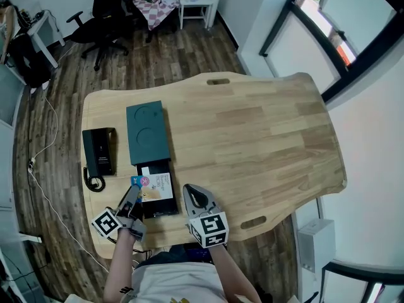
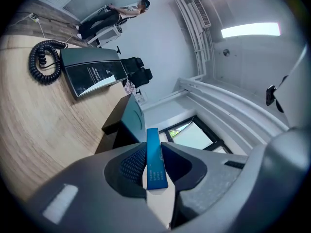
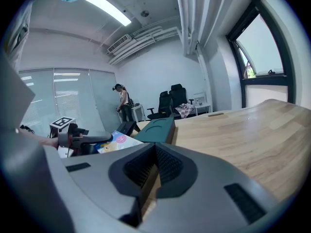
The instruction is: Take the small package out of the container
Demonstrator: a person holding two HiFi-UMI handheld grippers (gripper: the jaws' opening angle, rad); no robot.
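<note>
The small package (image 1: 154, 185), flat with a blue edge and a pink circle, lies tilted over the open black container (image 1: 161, 207) near the table's front left. My left gripper (image 1: 134, 193) is shut on the package's left edge. In the left gripper view that thin blue edge of the package (image 2: 155, 161) stands upright, pinched in the left gripper (image 2: 154, 152). My right gripper (image 1: 190, 189) rests just right of the container, shut and empty. The right gripper view shows the right gripper (image 3: 155, 154) with its pads together, and the package (image 3: 114, 141) to its left.
A dark teal lid (image 1: 148, 134) lies just beyond the container. A black desk phone (image 1: 99, 151) with a coiled cord (image 2: 43, 61) sits at the table's left edge. Bare wood (image 1: 265, 137) stretches to the right. Office chairs (image 1: 107, 17) stand on the floor behind.
</note>
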